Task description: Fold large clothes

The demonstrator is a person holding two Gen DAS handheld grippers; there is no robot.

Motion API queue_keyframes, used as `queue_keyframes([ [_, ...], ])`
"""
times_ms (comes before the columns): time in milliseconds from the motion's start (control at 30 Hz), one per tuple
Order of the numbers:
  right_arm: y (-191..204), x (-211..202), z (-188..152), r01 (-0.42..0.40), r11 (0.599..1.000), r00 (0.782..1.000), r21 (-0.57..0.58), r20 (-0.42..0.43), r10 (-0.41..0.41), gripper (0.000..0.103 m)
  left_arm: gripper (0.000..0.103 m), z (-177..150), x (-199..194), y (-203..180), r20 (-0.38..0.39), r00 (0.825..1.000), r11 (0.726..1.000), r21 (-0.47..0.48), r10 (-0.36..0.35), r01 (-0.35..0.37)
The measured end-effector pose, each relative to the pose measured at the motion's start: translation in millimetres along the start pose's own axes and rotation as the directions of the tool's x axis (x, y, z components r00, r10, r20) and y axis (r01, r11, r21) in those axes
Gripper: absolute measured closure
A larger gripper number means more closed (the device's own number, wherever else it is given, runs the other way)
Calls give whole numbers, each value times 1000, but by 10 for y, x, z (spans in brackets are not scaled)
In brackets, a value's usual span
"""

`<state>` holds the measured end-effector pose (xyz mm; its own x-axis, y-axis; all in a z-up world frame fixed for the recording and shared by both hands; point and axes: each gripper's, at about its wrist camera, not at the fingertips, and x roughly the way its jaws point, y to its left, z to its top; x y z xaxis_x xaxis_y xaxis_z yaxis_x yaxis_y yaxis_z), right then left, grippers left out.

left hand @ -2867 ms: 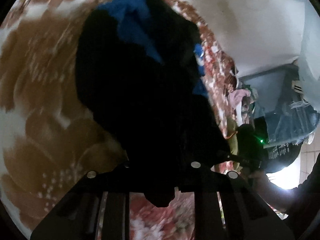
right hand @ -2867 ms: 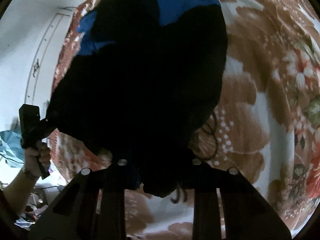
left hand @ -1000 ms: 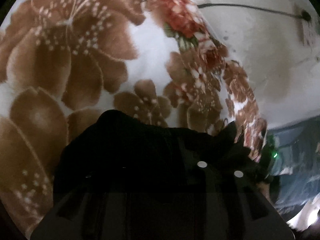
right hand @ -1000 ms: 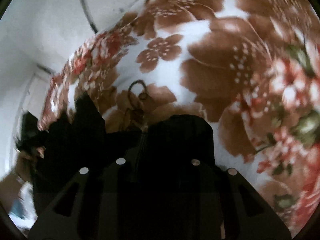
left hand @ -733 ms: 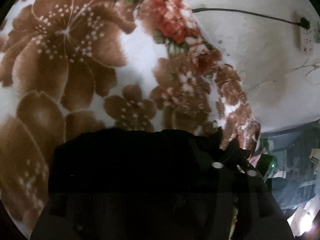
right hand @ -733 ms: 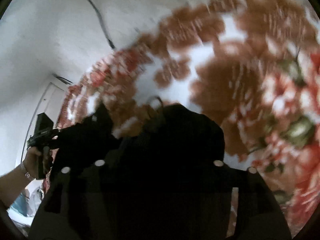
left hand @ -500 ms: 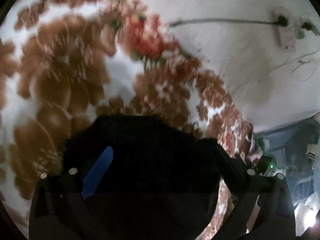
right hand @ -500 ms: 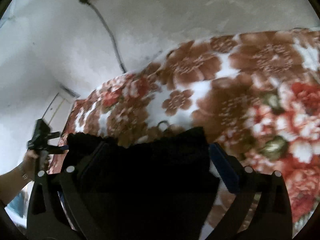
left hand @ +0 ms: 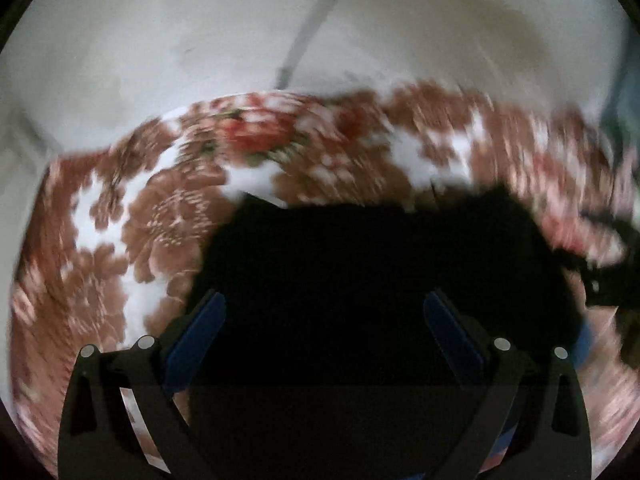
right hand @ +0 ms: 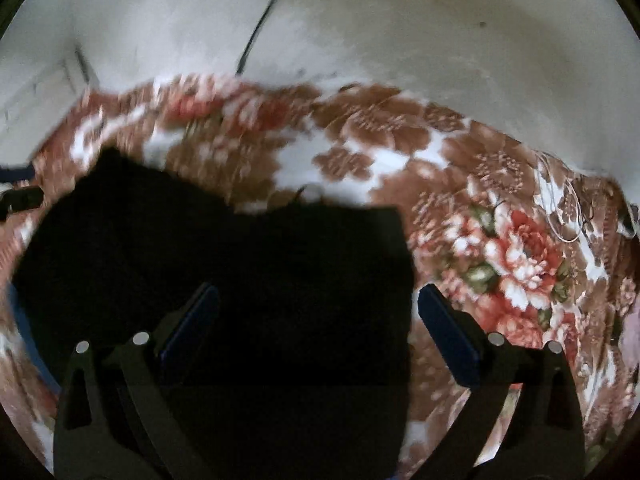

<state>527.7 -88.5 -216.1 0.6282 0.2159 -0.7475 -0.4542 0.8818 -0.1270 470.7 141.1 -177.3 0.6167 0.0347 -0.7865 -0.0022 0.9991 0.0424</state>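
Below both tongs (left hand: 324, 312) (right hand: 318, 306) (spread wide, just released) lies a featureless black garment (left hand: 380, 280).

A floral blanket (right hand: 500, 248) in brown, white and red spreads from nine to three o'clock. Behind it, toward twelve, stands a pale, stained wall (right hand: 420, 28), with a dark cable (right hand: 260, 24) running down at eleven o'clock.

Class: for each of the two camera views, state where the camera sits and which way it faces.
Left wrist: on the left claw, looking down over the black garment; open fingers show.
Right wrist: on the right claw, looking down likewise; open fingers show.
Shared: garment, floral blanket, wall.
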Motion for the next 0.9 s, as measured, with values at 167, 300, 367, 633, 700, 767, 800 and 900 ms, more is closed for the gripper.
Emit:
queue_keyframes([
  [167, 280, 329, -216, 41, 997, 998, -60, -43, -43, 5, 5, -279, 490, -431, -114, 991, 991, 106, -66, 79],
  [300, 33, 566, -350, 20, 1000, 995, -3, -100, -20, 5, 4, -260, 751, -148, -166, 984, 991, 101, -72, 90],
  [367, -120, 615, -406, 45, 999, 993, 7, -108, -44, 5, 4, -259, 798, 86, -181, 979, 991, 76, -94, 109],
  [633, -562, 662, -638, 26, 1000, 992, 9, -120, -25, 5, 4, -476, 795, 861, -223, 973, 998, 53, 50, -39],
  [700, -565, 600, -670, 37, 999, 994, -12, -100, -38, 5, 4, -601, 768, 1100, -246, 964, 995, 19, 101, -99],
  [767, -574, 538, -694, 44, 999, 995, -19, -92, -46, 5, 4, -693, 716, 1310, -239, 966, 994, -18, 103, -111],
  [800, -586, 506, -702, 50, 999, 995, -20, -88, -52, 5, 4, -736, 679, 1386, -234, 966, 992, -25, 115, -124],
  [900, -612, 450, -722, 58, 997, 994, -47, -86, -62, 5, 4, -810, 594, 1478, -227, 967, 990, -49, 115, -129],
])
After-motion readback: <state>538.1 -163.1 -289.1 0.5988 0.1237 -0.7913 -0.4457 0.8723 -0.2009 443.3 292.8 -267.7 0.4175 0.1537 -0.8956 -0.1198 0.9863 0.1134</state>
